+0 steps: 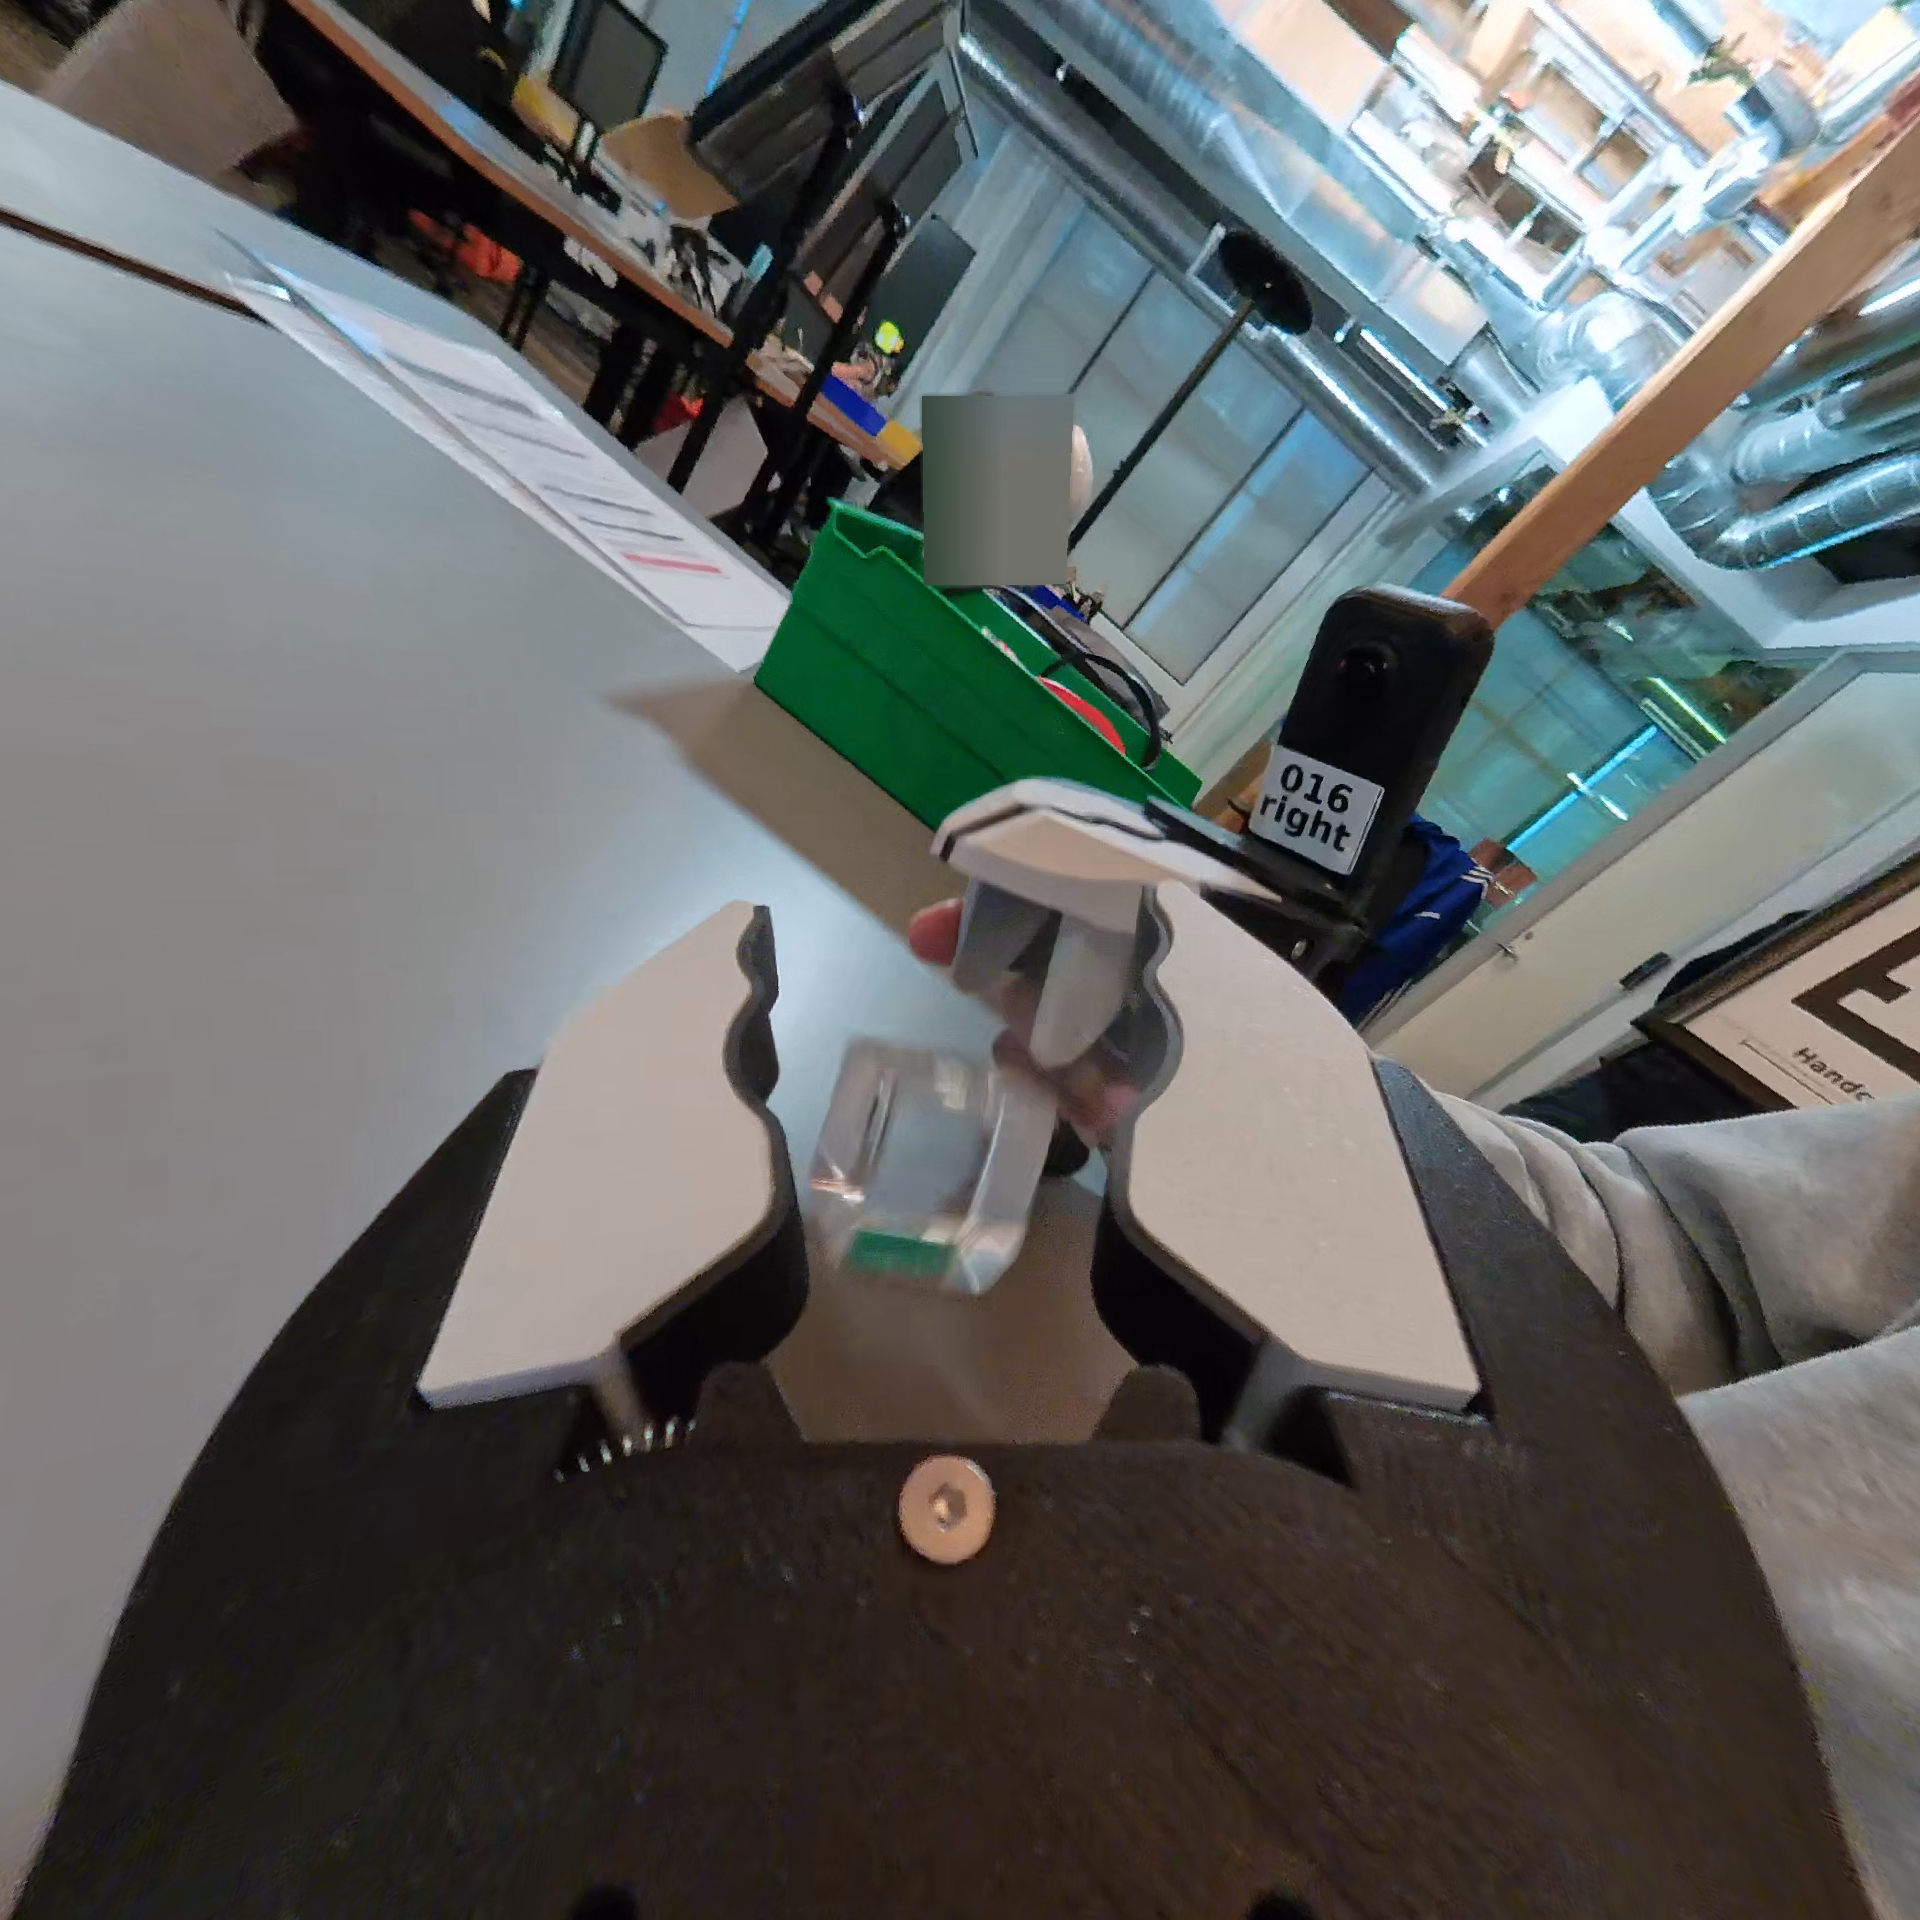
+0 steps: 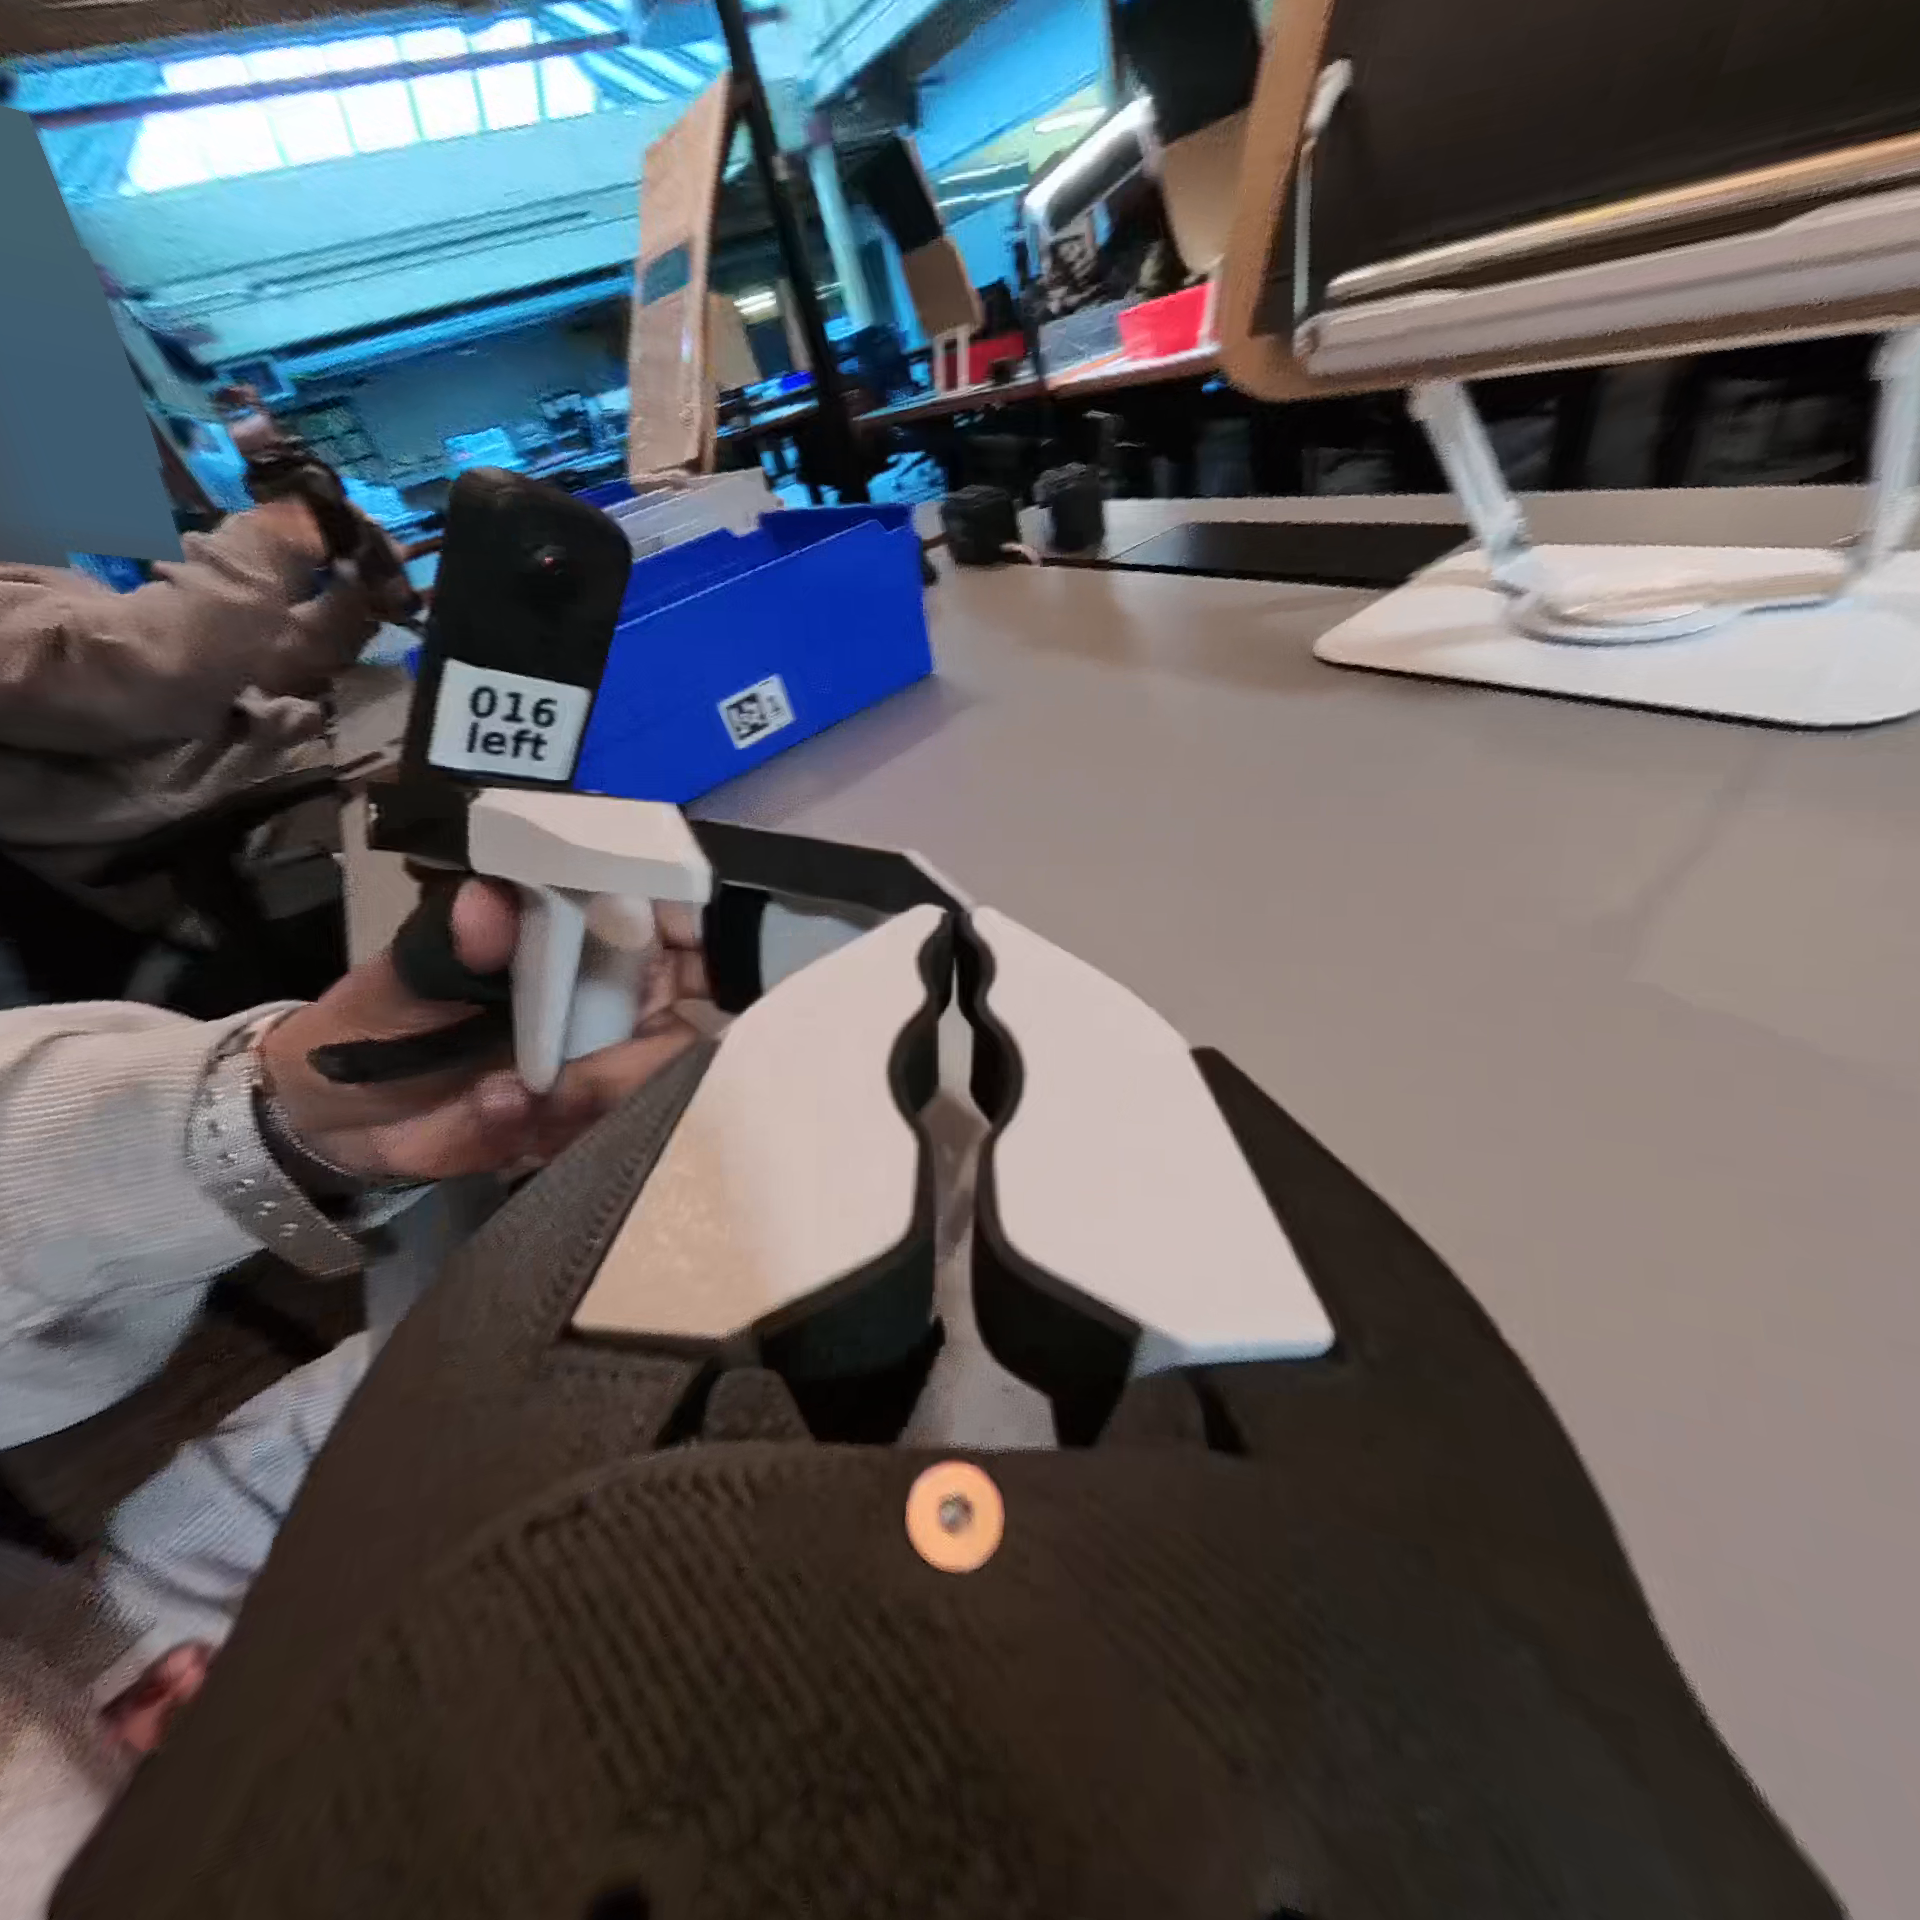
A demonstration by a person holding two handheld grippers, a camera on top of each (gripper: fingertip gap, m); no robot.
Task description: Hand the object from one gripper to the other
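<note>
A clear, glassy cube (image 1: 930, 1164) with a green patch on its lower face shows blurred between the fingers of my left gripper (image 1: 961, 914). The left jaws stand wide open, and there is a gap between each pad and the cube. My right gripper (image 2: 961, 920) is shut, fingertips pressed together with nothing between them. In the left wrist view the right gripper (image 1: 951, 840) hangs just beyond my left fingertips, jaws closed, a hand on its trigger. In the right wrist view the left gripper (image 2: 810, 862) reaches in from the left. The cube does not show there.
Both grippers are over a grey table (image 1: 312, 831). A green bin (image 1: 914, 707) and printed sheets (image 1: 499, 436) lie at its far side. A blue bin (image 2: 769, 644) and a white monitor stand (image 2: 1621, 644) stand on the table. A sleeve (image 1: 1662, 1247) is at the right. Less than 4 cm separates the two grippers' tips.
</note>
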